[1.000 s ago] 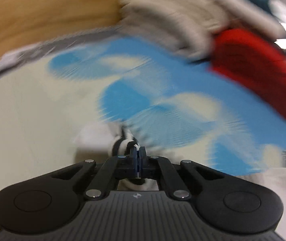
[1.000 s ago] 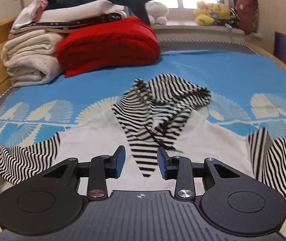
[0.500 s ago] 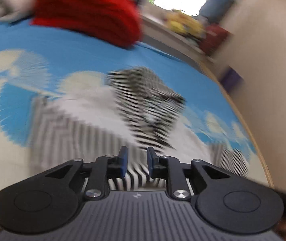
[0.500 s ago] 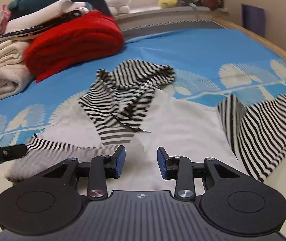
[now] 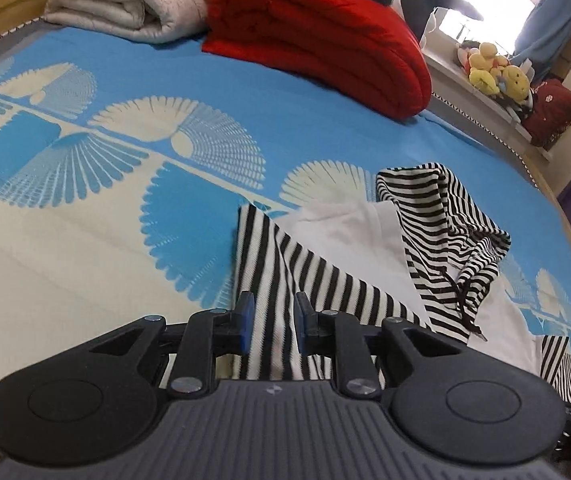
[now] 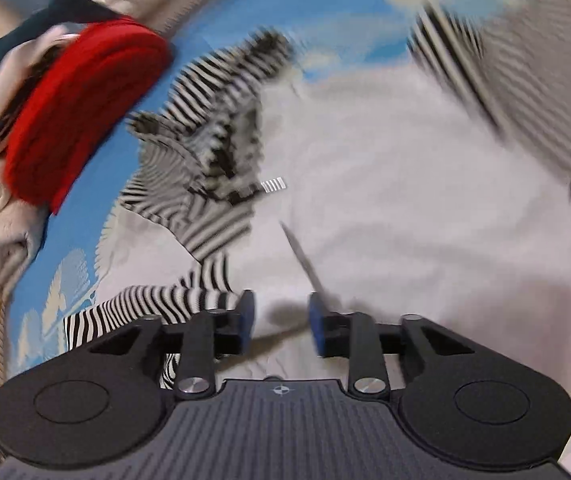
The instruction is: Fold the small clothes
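Left sleeve [image 5: 285, 276] folded over white top [image 5: 349, 240]; right sleeve [image 6: 505, 60] left. Left gripper [image 5: 271, 320], right gripper [image 6: 281, 320] spread, empty.

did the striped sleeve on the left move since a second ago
Yes. The striped sleeve now lies folded inward over the white body, no longer stretched out across the bedsheet. The left gripper, just opened, has released it.

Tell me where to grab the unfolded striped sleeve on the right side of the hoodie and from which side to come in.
Grip the striped sleeve at its outer cuff end, coming in from the hoodie's outer side with the right tongs, which are open. The sleeve lies flat, spread away from the white body, so its free end can probably be lifted and carried inward.
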Demonstrator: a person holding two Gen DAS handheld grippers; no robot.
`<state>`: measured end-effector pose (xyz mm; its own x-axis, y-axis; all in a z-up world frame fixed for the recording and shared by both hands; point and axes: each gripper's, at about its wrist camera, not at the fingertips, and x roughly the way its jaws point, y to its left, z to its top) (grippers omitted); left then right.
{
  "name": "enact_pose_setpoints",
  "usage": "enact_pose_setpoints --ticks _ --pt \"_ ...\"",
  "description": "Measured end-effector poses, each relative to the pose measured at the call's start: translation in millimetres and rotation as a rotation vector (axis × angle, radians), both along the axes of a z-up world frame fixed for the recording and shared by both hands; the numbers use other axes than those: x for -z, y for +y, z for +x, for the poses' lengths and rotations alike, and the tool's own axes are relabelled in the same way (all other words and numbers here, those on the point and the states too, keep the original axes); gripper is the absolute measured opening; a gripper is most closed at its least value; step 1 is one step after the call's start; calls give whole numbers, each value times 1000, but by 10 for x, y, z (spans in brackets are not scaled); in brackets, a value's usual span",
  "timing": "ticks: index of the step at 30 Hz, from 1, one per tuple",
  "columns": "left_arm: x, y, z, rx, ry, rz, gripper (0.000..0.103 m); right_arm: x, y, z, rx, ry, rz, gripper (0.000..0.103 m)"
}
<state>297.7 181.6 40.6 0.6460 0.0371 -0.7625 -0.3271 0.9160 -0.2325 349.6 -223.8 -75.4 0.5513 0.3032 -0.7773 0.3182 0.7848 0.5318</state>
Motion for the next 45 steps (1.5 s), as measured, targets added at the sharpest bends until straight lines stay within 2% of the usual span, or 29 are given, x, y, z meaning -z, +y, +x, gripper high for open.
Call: enact_pose_setpoints --ticks 4,6,7,9,11,13,15,16,17,18,19,21,22,23,24,27,28,30,32,33,35,36,37,38,41,45 --pt "28 -11 31 41 5 67 22 265 -11 87 68 79 101 40" --pt "49 23 37 49 11 79 22 299 -6 124 74 73 119 38" --pt "63 51 46 47 19 73 21 301 4 140 77 72 105 26" --pt "89 98 69 34 34 61 22 259 -7 163 74 43 101 7" --pt "106 121 103 24 45 51 22 80 -18 159 48 -60 65 6" --pt "128 105 137 23 57 42 22 -240 5 89 5 -246 27 6" --pt "151 65 159 38 76 29 22 -570 43 -60 -21 -435 -81 6" --pt "165 45 165 44 82 16 22 -660 2 -125 1 -481 -95 6" --pt "189 20 172 48 88 5 24 -663 -48 -141 32 -467 -91 6" --pt "222 -9 181 56 96 -5 27 -614 -103 -117 60 -413 -112 6" --pt "263 -44 198 70 113 -17 27 -522 -141 -64 76 -333 -155 6" --pt "345 -126 230 95 151 -31 27 -210 -264 57 114 -117 -213 6" --pt "383 -171 243 108 169 -33 27 -82 -358 53 155 -47 -193 6" --pt "417 -213 255 122 186 -30 27 -18 -412 44 174 -21 -172 6" --pt "447 -250 263 135 197 -29 27 -12 -429 45 170 -26 -165 6" --pt "557 -308 285 160 225 -37 27 -161 -384 30 137 -115 -186 6" --pt "638 -319 295 166 265 -22 27 -152 -415 26 140 -107 -196 6" --pt "849 -333 317 157 370 50 29 -67 -497 64 155 -33 -205 7" --pt "888 -334 323 155 375 53 29 86 -585 113 184 72 -198 7" --pt "845 -355 334 157 370 62 29 89 -637 118 208 75 -210 11" --pt "756 -413 339 171 331 83 29 -11 -635 134 208 14 -242 11" --pt "744 -431 346 177 324 84 29 -58 -646 164 192 -30 -237 16" --pt "748 -442 355 175 323 76 29 -83 -668 209 161 -67 -207 28" --pt "755 -447 363 167 324 67 29 -76 -686 273 120 -81 -171 33" --pt "744 -445 386 157 322 57 29 39 -745 451 35 -46 -112 34" --pt "699 -425 406 150 313 47 29 198 -775 569 7 -2 -121 35"
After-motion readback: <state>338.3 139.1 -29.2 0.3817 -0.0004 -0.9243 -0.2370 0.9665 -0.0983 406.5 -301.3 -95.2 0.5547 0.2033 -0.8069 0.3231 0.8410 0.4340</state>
